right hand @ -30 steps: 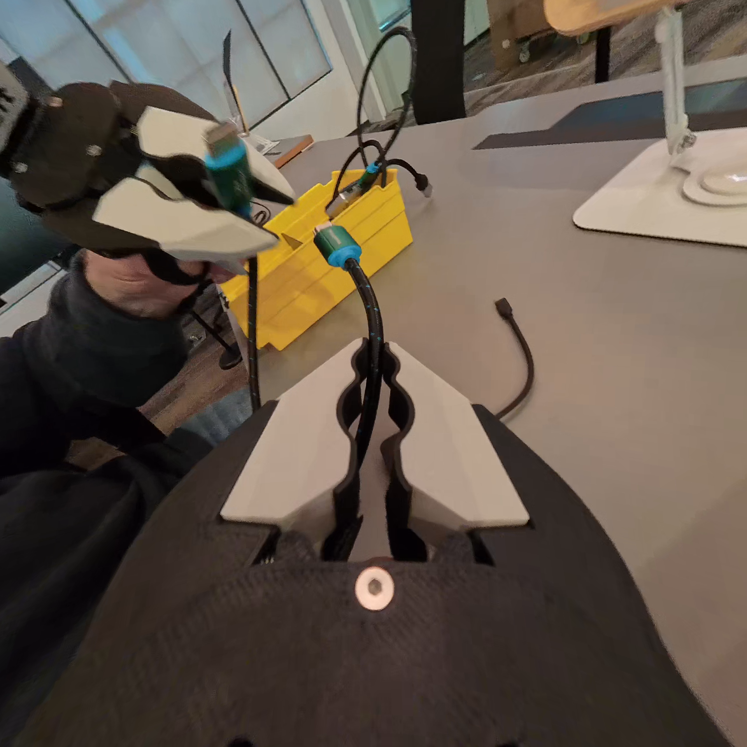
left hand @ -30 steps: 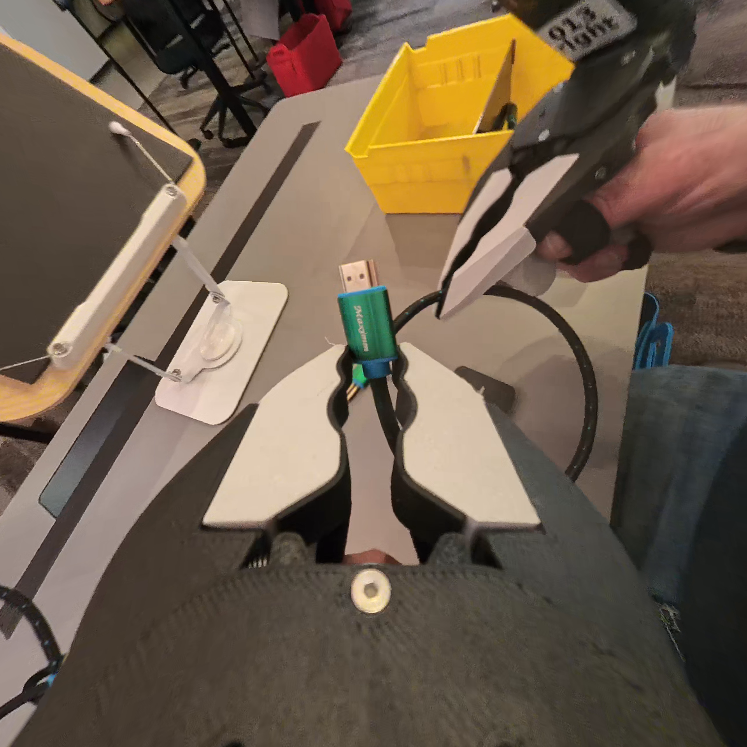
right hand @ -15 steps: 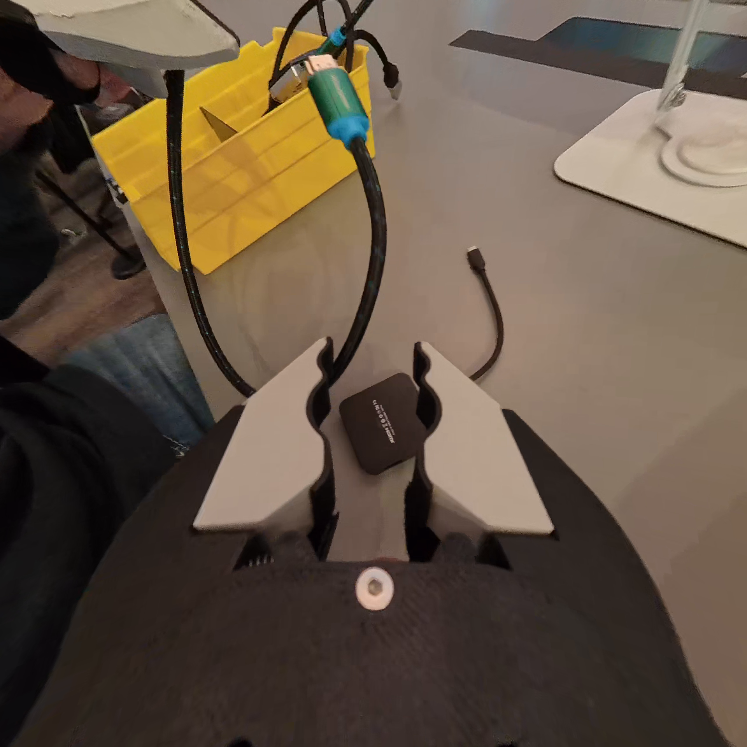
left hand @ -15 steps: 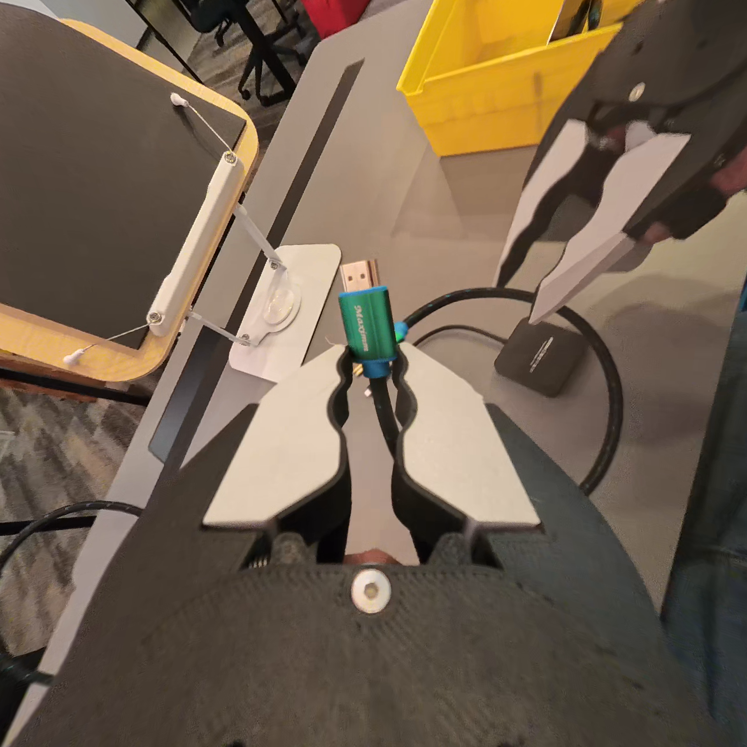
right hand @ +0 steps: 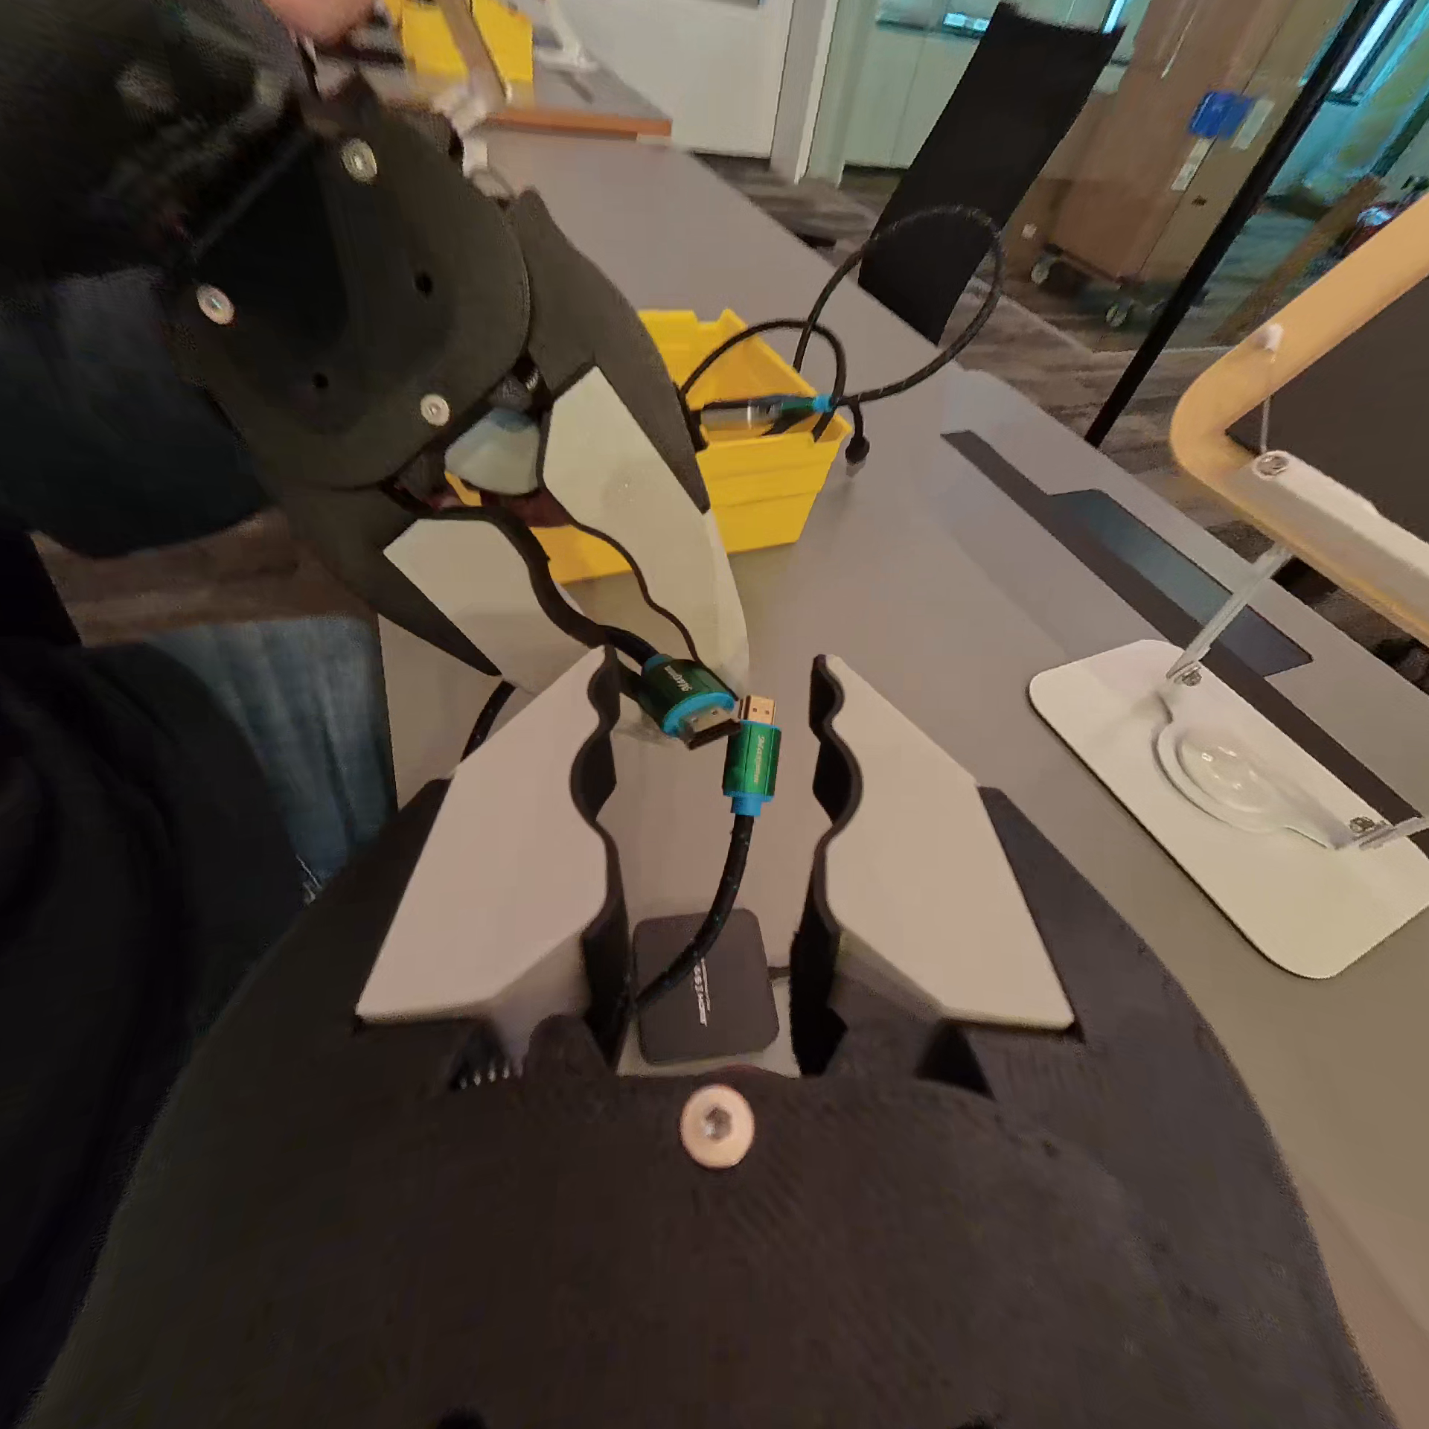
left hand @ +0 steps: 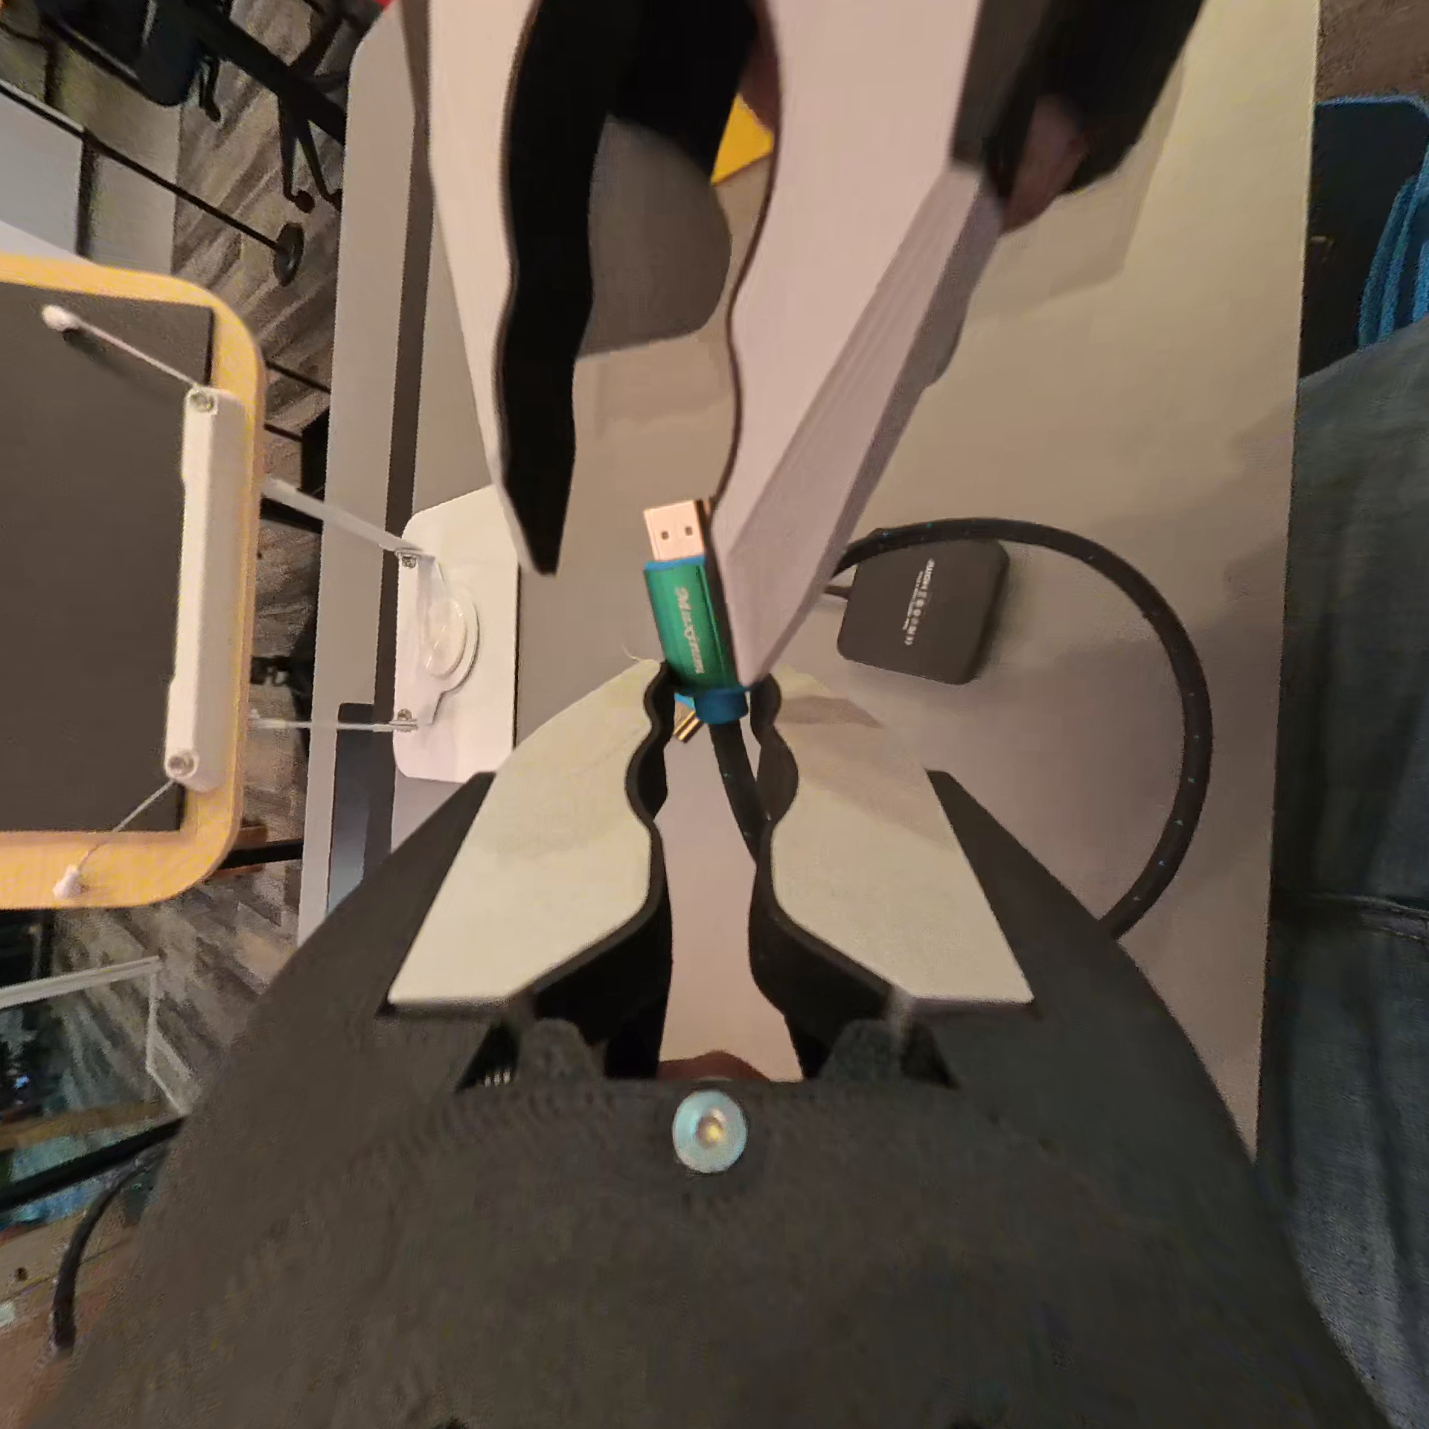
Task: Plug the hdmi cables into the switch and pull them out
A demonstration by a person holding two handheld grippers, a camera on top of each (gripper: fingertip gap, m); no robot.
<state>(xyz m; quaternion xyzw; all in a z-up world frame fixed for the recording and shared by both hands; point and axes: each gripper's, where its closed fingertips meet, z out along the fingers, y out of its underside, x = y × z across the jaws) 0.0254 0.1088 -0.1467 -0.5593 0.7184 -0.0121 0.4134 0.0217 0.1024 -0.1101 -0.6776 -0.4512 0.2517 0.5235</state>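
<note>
a: what is the left gripper (left hand: 707, 696) doing?

b: its fingers are drawn in narrow and pinch a black braided hdmi cable (left hand: 1183, 742) just behind the green plug (left hand: 684, 619). the plug's blue collar sits right at the fingertips, and the gold connector end points up and away from them.

a: and the right gripper (right hand: 711, 680)?

b: spread wide, holding nothing. in the left wrist view it comes down from the top of the frame, and one of its grey fingers (left hand: 820, 479) lies right beside the green plug, overlapping its edge. i can't tell whether it actually touches.

a: what lies between the right gripper's fingers?

b: in the right wrist view a second green plug (right hand: 752, 762) stands upright in the gap, touching neither finger, with its cable running down toward the camera. the plug held by the left gripper (right hand: 688, 700) points at it from the left, and the two connector tips are almost touching.

a: where is the switch?

b: the small black switch (right hand: 704, 986) lies flat on the grey table (right hand: 966, 619), low between the bases of the right gripper's fingers. from the left wrist view it lies to the right of the held plug, well apart from it, with the cable looping round its far side.

a: anything else on the table?

b: a yellow bin (right hand: 762, 472) with more cables farther back, and a white stand base (right hand: 1237, 820) off to the right.
</note>
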